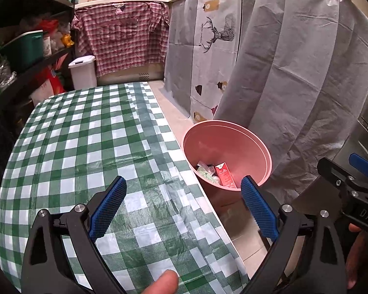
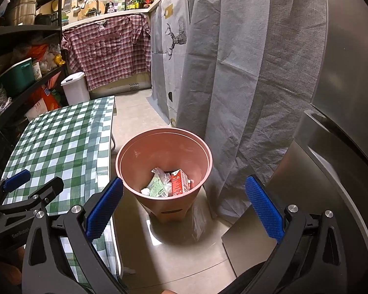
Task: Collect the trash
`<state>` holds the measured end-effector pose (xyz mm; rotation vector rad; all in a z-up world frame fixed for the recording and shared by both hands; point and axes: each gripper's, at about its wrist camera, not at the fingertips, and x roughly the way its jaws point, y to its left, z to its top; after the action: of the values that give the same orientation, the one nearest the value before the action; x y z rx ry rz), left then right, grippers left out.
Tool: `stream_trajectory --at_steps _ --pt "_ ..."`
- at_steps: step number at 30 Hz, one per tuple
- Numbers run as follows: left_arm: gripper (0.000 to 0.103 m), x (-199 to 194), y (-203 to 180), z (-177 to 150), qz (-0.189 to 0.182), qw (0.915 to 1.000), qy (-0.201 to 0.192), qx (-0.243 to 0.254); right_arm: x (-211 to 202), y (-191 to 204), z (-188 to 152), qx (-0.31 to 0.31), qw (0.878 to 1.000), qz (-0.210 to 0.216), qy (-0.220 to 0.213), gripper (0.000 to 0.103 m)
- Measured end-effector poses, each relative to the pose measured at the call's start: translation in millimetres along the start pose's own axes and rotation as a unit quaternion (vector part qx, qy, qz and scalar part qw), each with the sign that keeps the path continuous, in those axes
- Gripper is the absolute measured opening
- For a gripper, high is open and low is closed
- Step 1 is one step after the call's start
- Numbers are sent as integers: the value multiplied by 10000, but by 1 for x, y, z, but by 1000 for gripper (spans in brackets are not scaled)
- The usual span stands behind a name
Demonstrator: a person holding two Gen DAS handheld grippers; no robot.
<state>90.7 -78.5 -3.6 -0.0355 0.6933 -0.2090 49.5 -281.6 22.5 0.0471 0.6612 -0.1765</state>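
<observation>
Trash [image 2: 168, 183] lies inside the pink bin [image 2: 135, 147]; the table [image 1: 85, 134] shows none; both claws, left claw [image 1: 184, 205] and right claw [image 2: 184, 203], gape wide, holding nothing, so collection looks finished.

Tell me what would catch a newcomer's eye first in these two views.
The pink bin on the floor stands out, holding a red carton and crumpled wrappers, just right of the table with the green checked cloth. Both the left gripper and the right gripper are open and hold nothing. Behind hang a grey sheet and a red plaid shirt.
</observation>
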Motion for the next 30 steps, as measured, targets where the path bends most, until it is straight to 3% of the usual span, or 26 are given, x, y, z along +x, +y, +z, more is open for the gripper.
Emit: stream_trajectory --at_steps 30 --pt "91 -2 0 2 -66 10000 2 42 2 -3 1 28 10000 -12 -2 98"
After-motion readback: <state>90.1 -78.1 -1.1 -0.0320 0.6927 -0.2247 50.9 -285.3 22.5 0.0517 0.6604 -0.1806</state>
